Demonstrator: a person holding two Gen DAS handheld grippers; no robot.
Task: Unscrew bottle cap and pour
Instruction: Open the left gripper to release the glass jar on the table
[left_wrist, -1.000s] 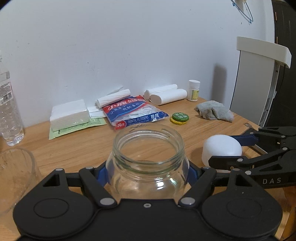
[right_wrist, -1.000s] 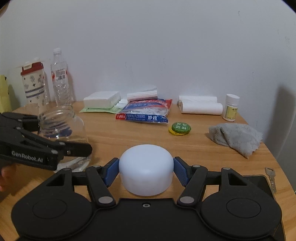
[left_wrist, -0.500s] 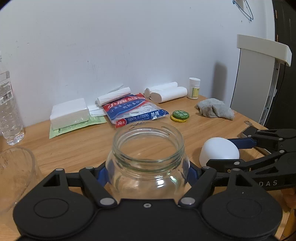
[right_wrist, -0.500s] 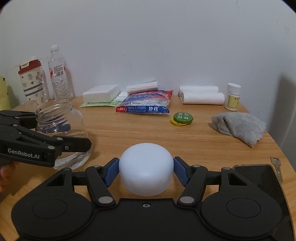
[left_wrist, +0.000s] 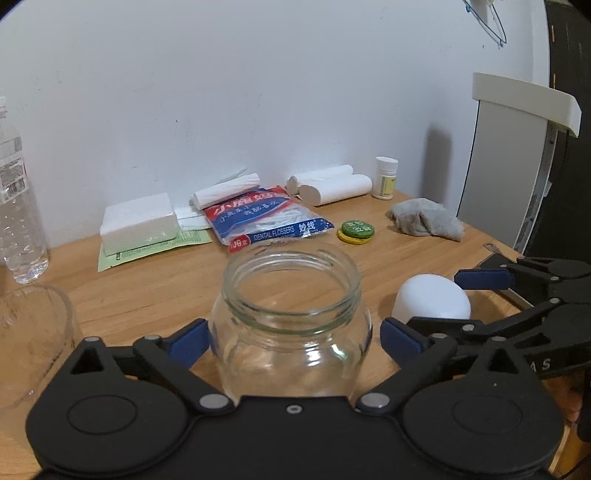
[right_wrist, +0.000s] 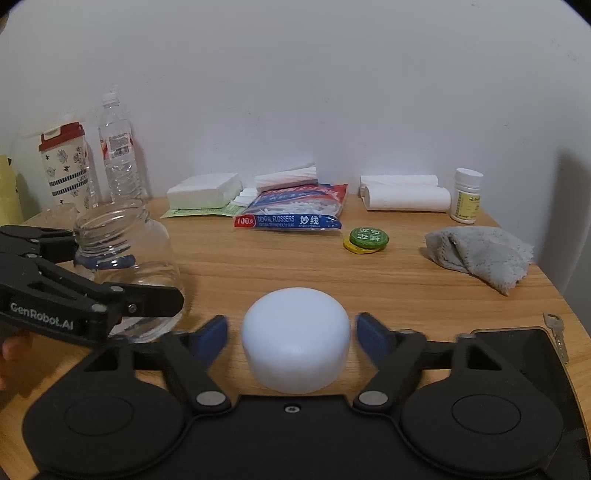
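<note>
both claws opening, jar and cap on tabletop
left claw (left_wrist: 291, 338) apart around glass jar (left_wrist: 291, 317); right claw (right_wrist: 293, 334) apart around white cap (right_wrist: 295, 338), pads clear.

Open jar (left_wrist: 291, 317) stands near the table's (right_wrist: 406, 280) front edge, its cap (right_wrist: 295, 338) to its right. Along the back edge: water bottle (right_wrist: 118, 155) toward the left corner, flosser bag (right_wrist: 295, 208) mid-edge, pill bottle (right_wrist: 466, 195) toward the right corner.

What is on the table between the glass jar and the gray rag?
The white cap sits between the glass jar and the gray rag, inside the opening right tongs, in the right wrist view.
</note>
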